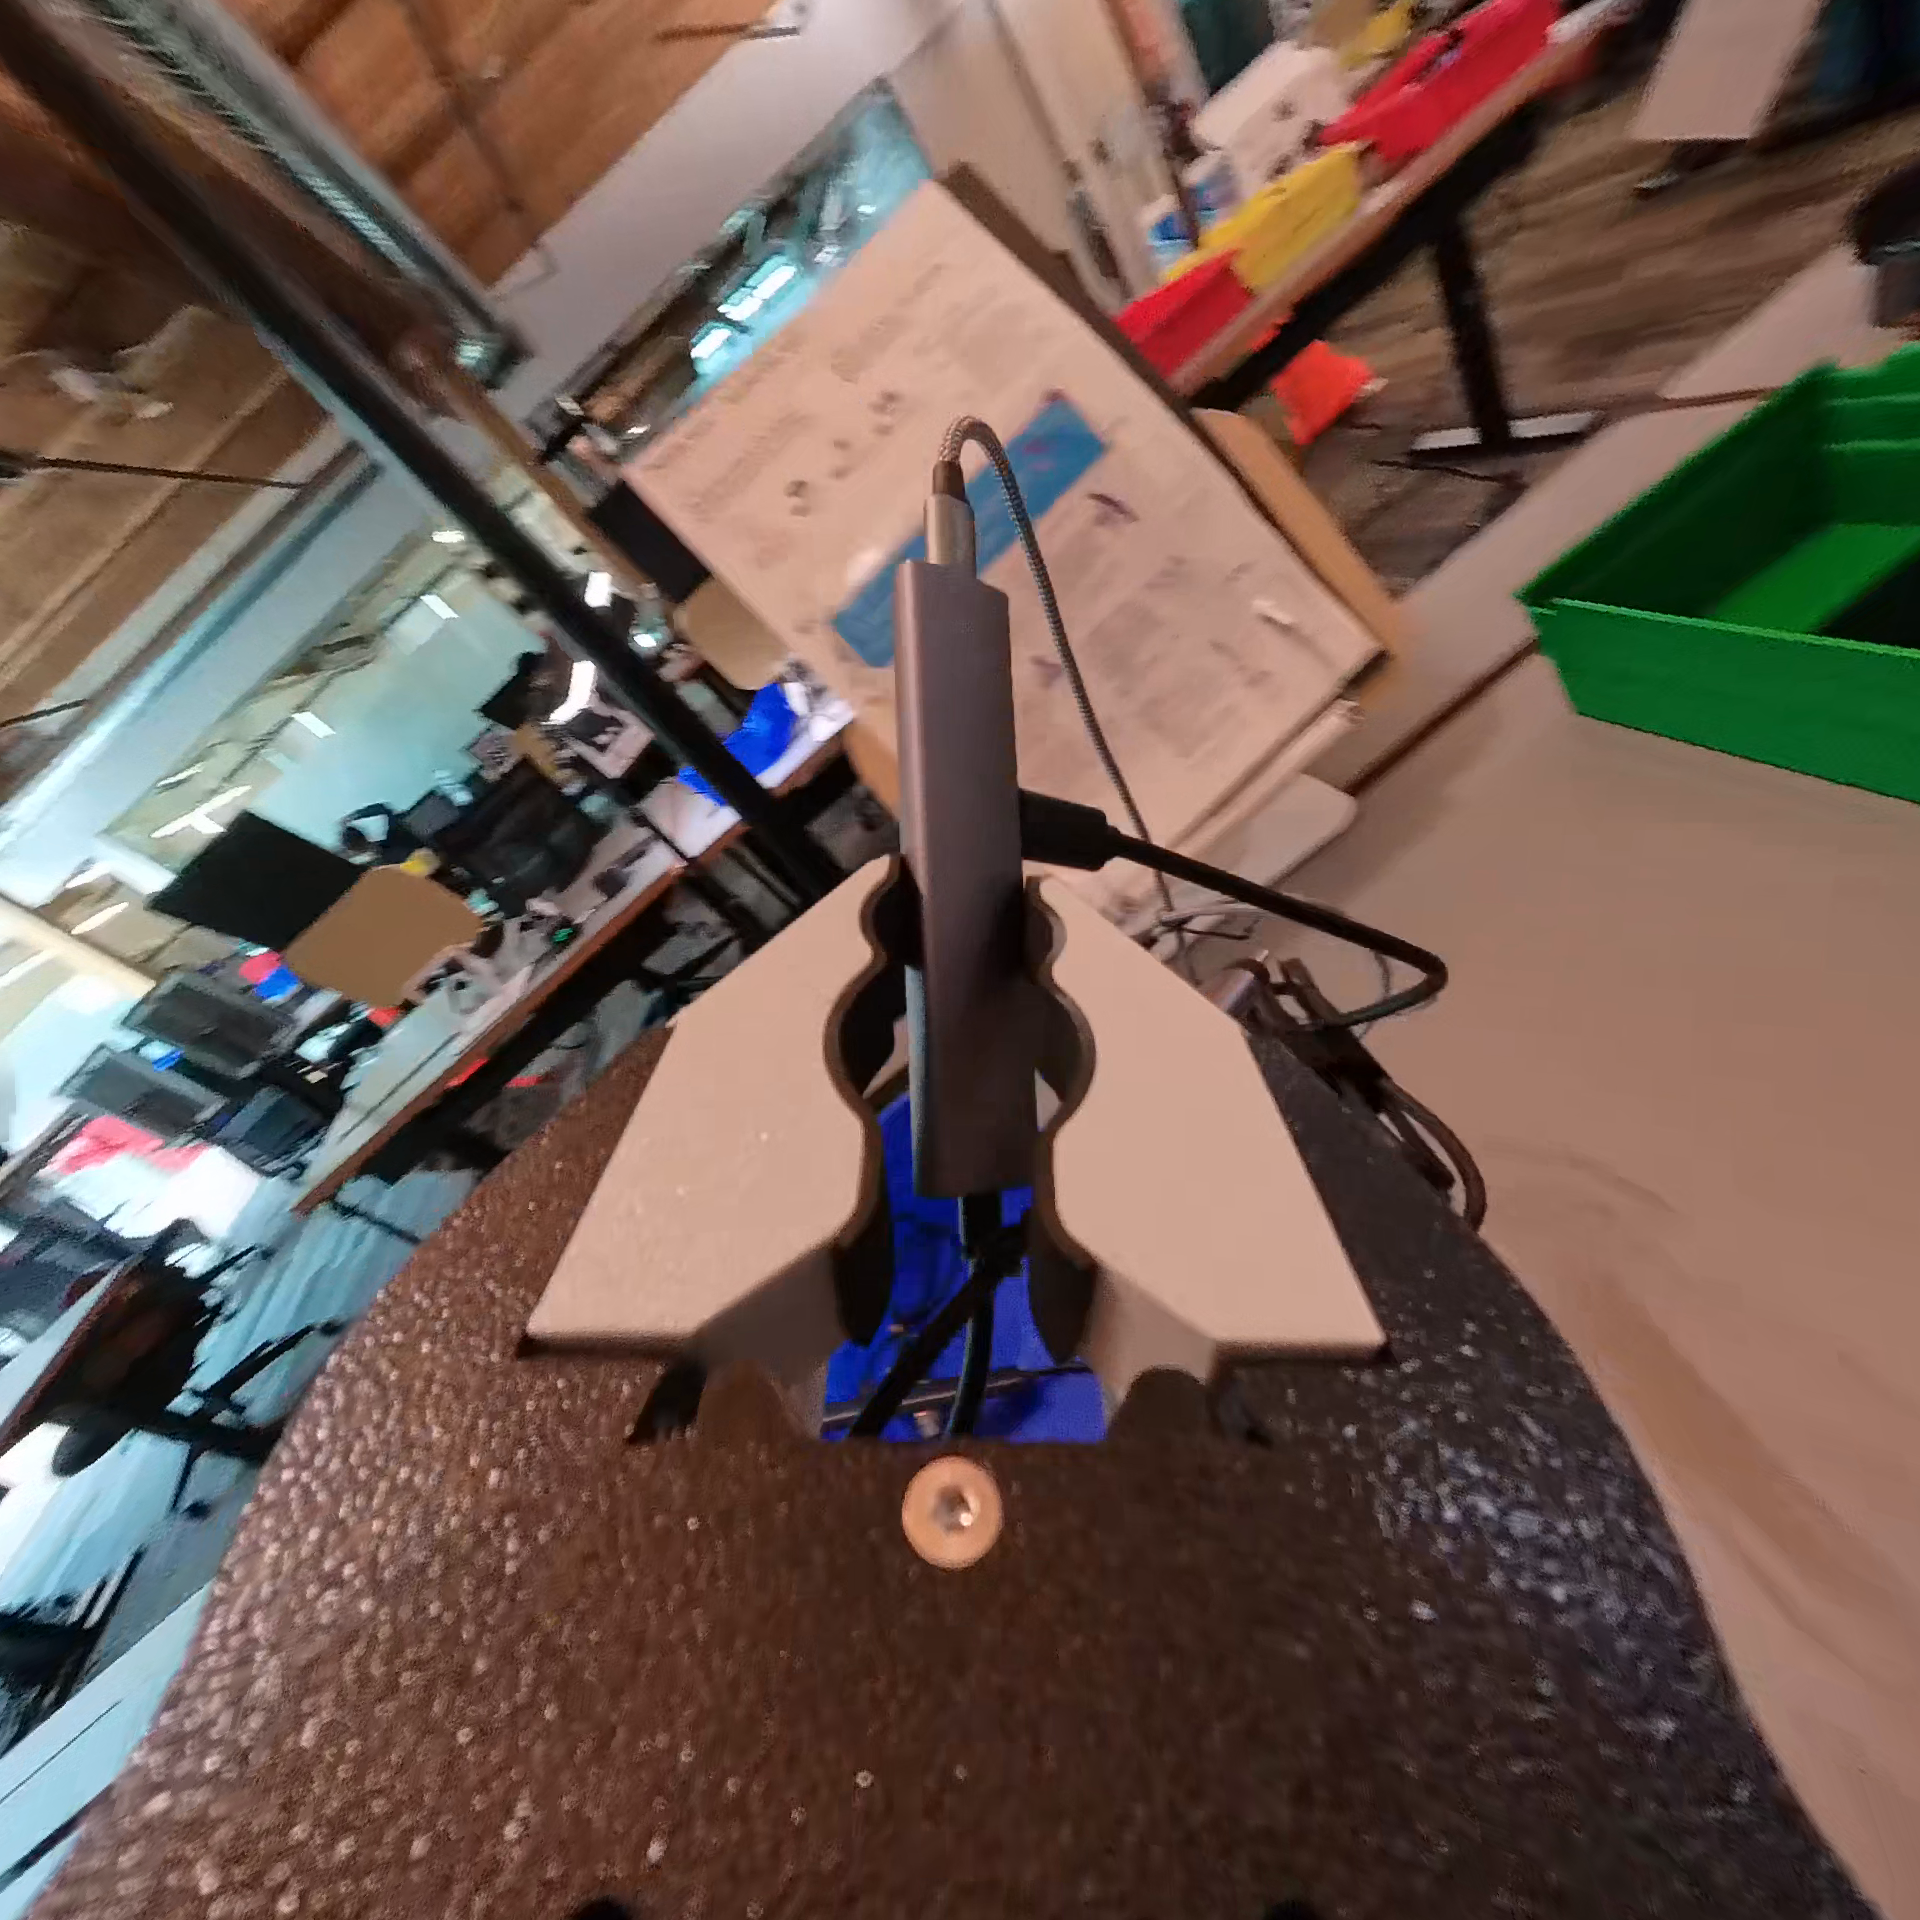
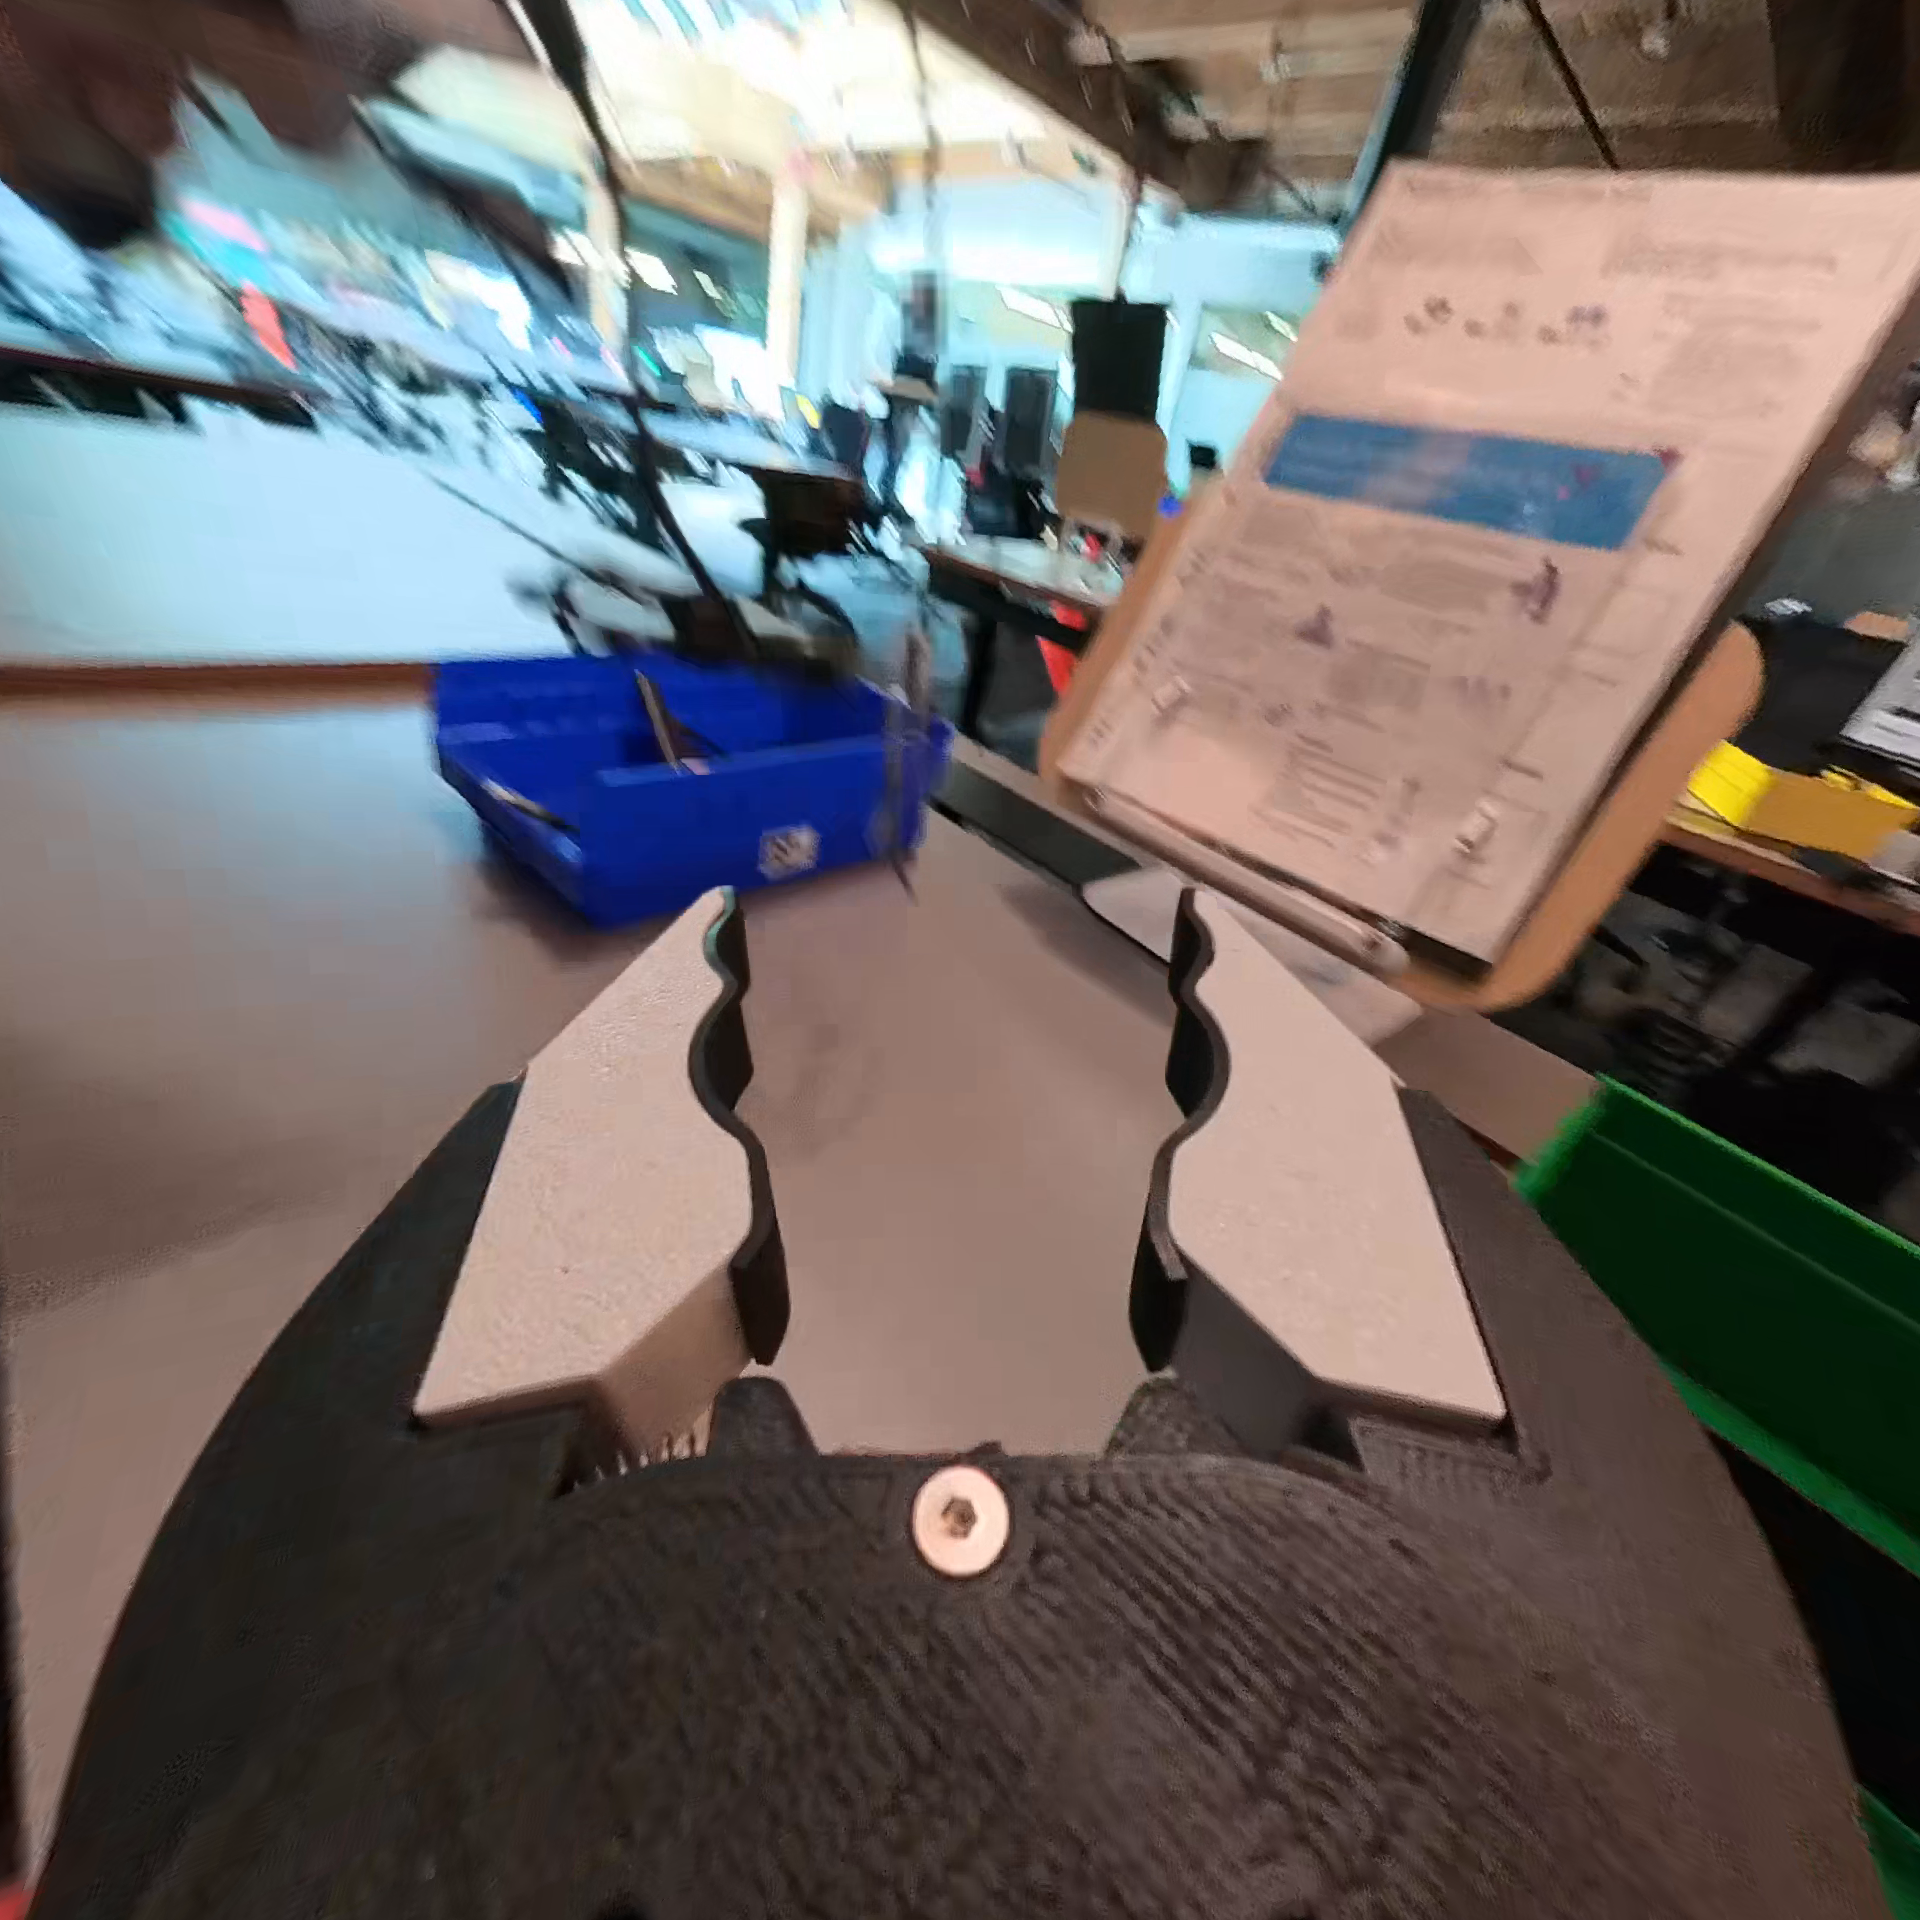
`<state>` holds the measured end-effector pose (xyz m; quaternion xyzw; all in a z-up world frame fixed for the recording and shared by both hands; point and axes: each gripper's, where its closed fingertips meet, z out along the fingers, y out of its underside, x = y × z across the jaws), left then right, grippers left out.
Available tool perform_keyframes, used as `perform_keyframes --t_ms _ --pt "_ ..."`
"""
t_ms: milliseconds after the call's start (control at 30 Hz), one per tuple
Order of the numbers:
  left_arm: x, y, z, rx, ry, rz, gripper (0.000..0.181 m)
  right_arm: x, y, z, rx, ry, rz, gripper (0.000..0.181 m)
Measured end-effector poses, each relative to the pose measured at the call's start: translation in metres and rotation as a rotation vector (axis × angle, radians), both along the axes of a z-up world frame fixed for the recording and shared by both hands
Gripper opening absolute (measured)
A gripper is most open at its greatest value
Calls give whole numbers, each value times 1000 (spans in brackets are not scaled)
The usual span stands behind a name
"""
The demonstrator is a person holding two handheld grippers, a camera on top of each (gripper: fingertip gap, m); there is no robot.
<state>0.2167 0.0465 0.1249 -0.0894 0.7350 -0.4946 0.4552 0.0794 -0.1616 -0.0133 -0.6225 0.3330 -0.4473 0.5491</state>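
Note:
My left gripper [image 1: 961, 883] is shut on a slim grey USB hub [image 1: 954, 831] and holds it upright above the table. A braided grey cable [image 1: 1049, 613] is plugged into its top end. A black cable [image 1: 1247, 894] is plugged into its right side and loops down. More black cable hangs from its lower end over a blue bin [image 1: 935, 1382] seen between the fingers. My right gripper [image 2: 961, 920] is open and empty, over the bare grey table [image 2: 935, 1091]. The blue bin [image 2: 675, 790] lies ahead to its left.
A green bin [image 1: 1766, 623] stands at the right; its corner also shows in the right wrist view [image 2: 1714, 1247]. A tilted board with printed sheets [image 2: 1455, 540] stands at the table's far edge and also shows in the left wrist view [image 1: 987, 468]. Other tables with red and yellow bins lie beyond. There is about 30 centimeters between the tips of the two grippers.

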Motion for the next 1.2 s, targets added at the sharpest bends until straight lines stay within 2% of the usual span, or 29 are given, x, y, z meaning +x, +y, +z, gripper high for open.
perform_keyframes --t_ms 100,167,267,333,433,467,500,533,667,733,800,900,1000,1200 --pt "-25 -40 -49 51 47 -122 19 -3 37 15 168 -55 136 73" --pt "-43 -66 -80 67 38 -187 19 0 59 15 299 -19 226 74" --pt "-72 -100 -118 127 -79 -281 19 12 74 2 452 83 289 77" --pt "-89 -115 -135 177 -185 -316 19 22 69 -7 528 113 279 77" --pt "-109 -131 -160 226 -192 -399 19 24 65 -10 658 118 374 53" --pt "-113 -135 -167 228 -176 -429 19 20 66 -6 704 105 441 42" --pt "-117 -137 -173 236 -156 -461 19 15 68 -2 747 96 509 20" --pt "-119 -139 -177 235 -138 -478 19 13 69 -2 771 103 562 12" --pt "-115 -137 -182 211 -108 -507 21 18 68 -8 842 174 581 9" --pt "-119 -135 -174 170 -162 -546 23 22 65 -8 998 253 599 9" --pt "-123 -130 -170 159 -216 -580 37 25 61 -14 1142 341 620 8" --pt "-126 -120 -172 164 -232 -629 46 29 62 -24 1310 460 671 8" --pt "-127 -110 -173 123 -215 -673 47 31 64 -27 1376 492 694 8" --pt "-133 -101 -182 35 -153 -772 38 27 73 -23 1368 494 735 9"
